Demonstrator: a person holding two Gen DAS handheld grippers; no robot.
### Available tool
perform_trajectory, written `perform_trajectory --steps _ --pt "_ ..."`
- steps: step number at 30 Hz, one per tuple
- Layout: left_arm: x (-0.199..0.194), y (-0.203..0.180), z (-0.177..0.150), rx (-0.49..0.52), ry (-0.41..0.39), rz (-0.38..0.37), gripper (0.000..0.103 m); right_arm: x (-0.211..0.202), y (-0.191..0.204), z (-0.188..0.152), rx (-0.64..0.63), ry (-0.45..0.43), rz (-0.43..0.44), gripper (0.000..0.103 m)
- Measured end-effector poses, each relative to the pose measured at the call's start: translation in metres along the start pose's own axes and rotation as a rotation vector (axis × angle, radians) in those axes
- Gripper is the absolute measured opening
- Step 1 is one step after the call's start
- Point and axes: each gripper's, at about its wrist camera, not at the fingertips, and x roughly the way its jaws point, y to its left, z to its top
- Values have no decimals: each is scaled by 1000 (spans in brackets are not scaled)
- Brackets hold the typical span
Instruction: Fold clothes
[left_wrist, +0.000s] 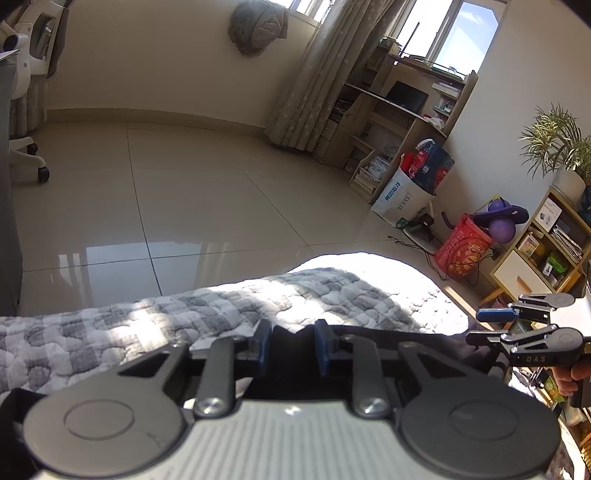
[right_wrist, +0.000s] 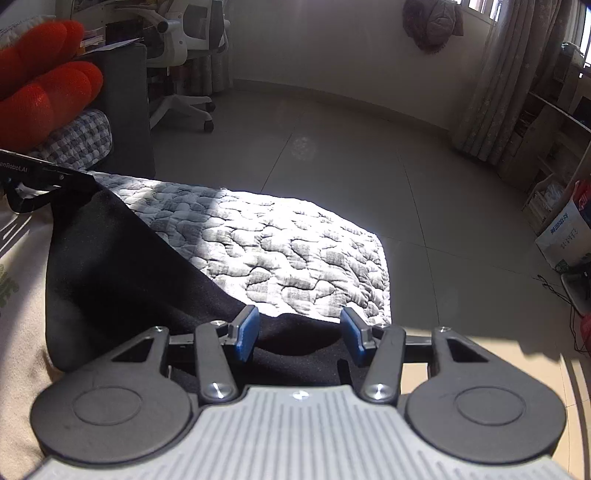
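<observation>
- The grey-and-white checked quilted cover (right_wrist: 280, 243) serves as landmark: it is spread over a padded surface, and sunlight falls bright across its far end.
- A hand in an orange glove (right_wrist: 40, 85) shows at the upper left of the right wrist view, above and left of the quilted cover.
- The left gripper (left_wrist: 291, 345) reaches over the near edge of the quilted cover; its blue-padded fingers (left_wrist: 263, 343) stand narrow, with a fold of the black cloth garment (right_wrist: 122, 266) bunched up between them and touching both pads.
- The black cloth garment lies on the near left part of the quilted cover; one corner of it rises up and to the left, to where the left gripper's dark body shows at the left edge of the right wrist view.
- The right gripper (right_wrist: 300, 334) sits at the near edge of the quilted cover, over the garment's hem; its blue-padded fingers (right_wrist: 246, 334) stand fairly wide, with cloth lying below the gap. Neither pad clearly presses on it.
- A glossy beige tiled floor (left_wrist: 192, 192) spreads beyond the quilted cover.
</observation>
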Motion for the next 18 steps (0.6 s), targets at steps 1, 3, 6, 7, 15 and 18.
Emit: perform_trajectory --steps 1,3,6,7,15,18 --pt "0 -1 -1 12 1 9 21 2 2 0 -13 13 2 38" --pt "1 -4 -1 29 -2 20 18 3 7 -1 -14 15 34 14" --pt "0 -7 -2 35 -17 36 16 3 21 -2 -67 1 -6 8" --pt "-2 -7 -2 32 -25 39 15 2 23 -2 -79 -6 -25 6" --pt "-12 0 1 -23 -116 64 13 4 15 16 -24 -114 -159 4" --pt "-2 -1 -3 -11 -96 105 13 24 19 15 -56 -81 -177 4"
